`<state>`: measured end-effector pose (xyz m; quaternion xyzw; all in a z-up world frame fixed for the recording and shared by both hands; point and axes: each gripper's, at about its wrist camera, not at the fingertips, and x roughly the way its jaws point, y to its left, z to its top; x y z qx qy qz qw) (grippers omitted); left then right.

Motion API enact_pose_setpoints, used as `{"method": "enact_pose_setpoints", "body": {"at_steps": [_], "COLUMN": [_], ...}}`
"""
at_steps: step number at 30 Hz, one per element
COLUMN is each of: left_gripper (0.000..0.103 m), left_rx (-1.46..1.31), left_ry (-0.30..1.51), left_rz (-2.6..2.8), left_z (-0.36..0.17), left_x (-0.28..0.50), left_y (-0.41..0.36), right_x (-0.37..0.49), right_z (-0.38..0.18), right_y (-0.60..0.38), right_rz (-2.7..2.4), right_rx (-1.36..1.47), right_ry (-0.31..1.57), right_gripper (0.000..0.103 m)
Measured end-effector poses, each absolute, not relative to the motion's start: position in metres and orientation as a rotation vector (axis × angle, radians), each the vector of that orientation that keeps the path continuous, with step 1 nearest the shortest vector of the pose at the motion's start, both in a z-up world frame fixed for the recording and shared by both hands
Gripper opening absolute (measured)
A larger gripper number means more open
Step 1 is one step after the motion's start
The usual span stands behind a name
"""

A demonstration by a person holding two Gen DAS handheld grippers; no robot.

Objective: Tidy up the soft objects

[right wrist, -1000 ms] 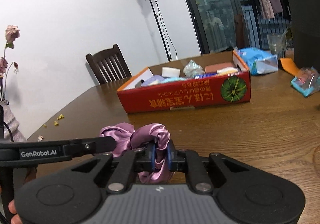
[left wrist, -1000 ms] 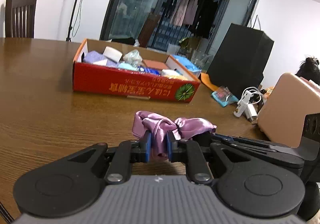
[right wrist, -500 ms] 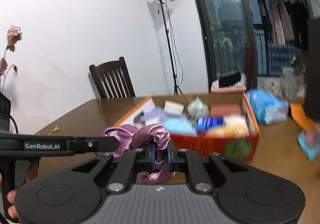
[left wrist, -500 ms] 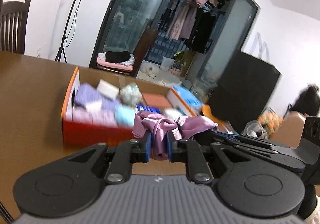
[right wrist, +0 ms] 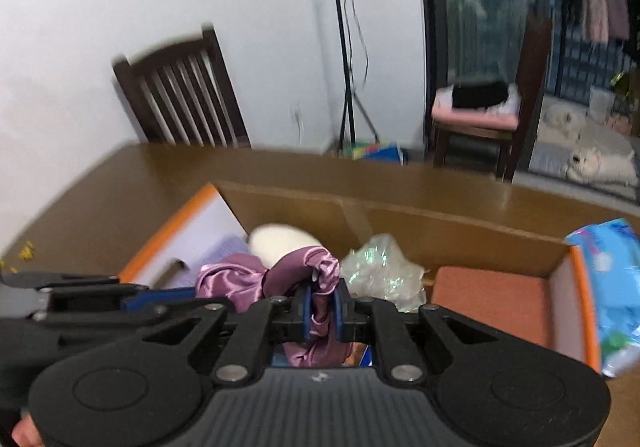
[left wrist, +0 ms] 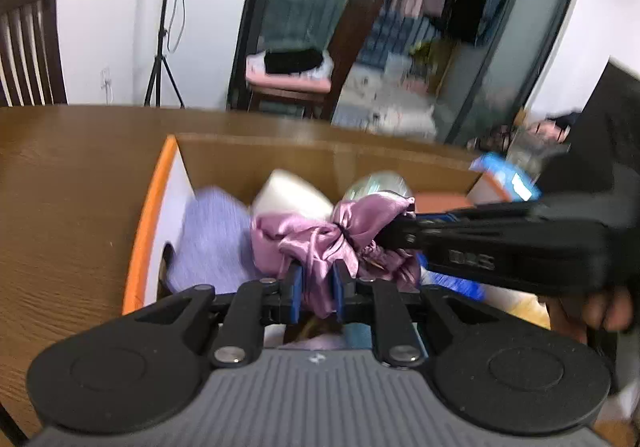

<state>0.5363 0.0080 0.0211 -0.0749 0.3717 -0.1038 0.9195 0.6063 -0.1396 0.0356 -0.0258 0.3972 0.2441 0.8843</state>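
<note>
Left wrist view: left claw [left wrist: 316,287] pinched tight on the near fold of the purple satin scrunchie [left wrist: 332,235]; right claw [left wrist: 394,235] comes in from the right and clamps its far end. Right wrist view confirms it: right claw [right wrist: 322,311] closed on the scrunchie [right wrist: 272,279], left claw [right wrist: 188,297] entering from the left. The cloth's long axis runs left to right between the two claws, slung over the open cardboard box [left wrist: 148,215] on the bench [left wrist: 68,175]. Directly below and beyond lie a lilac cloth [left wrist: 212,239], a cream pad [right wrist: 280,241] and a crinkled clear bag [right wrist: 380,267]; a rust-coloured item [right wrist: 492,299] fills the right end. Likely next: lower and release. Free room looks tight, the orange rim close on the left, so a straight descent seems safest.
</note>
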Motion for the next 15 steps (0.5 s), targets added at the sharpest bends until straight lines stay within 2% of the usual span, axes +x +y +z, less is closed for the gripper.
{"method": "enact_pose_setpoints", "body": {"at_steps": [2, 6, 7, 8, 9, 13, 15], "left_gripper": [0.016, 0.018, 0.02, 0.031, 0.037, 0.041, 0.042], "left_rx": [-0.126, -0.143, -0.139, -0.129, -0.123, -0.121, -0.115], "left_ry": [0.804, 0.837, 0.835, 0.833, 0.829, 0.789, 0.753], "left_rz": [-0.23, -0.245, -0.246, -0.244, -0.241, -0.243, -0.236], "left_z": [0.011, 0.001, 0.002, 0.003, 0.006, 0.027, 0.046], "left_x": [0.539, 0.538, 0.536, 0.536, 0.534, 0.517, 0.504], "left_y": [0.006, 0.007, 0.007, 0.007, 0.007, 0.01, 0.013], "right_x": [0.62, 0.628, 0.627, 0.626, 0.624, 0.602, 0.589], "right_z": [0.019, 0.009, 0.01, 0.012, 0.014, 0.037, 0.055], "right_y": [-0.129, -0.128, -0.128, -0.128, -0.13, -0.145, -0.154], "right_rz": [0.495, 0.492, 0.493, 0.49, 0.483, 0.479, 0.475], "right_rx": [-0.103, -0.073, -0.072, -0.075, -0.079, -0.061, -0.054], "right_ry": [0.905, 0.942, 0.937, 0.93, 0.923, 0.873, 0.843], "right_gripper": [0.013, 0.014, 0.014, 0.015, 0.015, 0.036, 0.041]}}
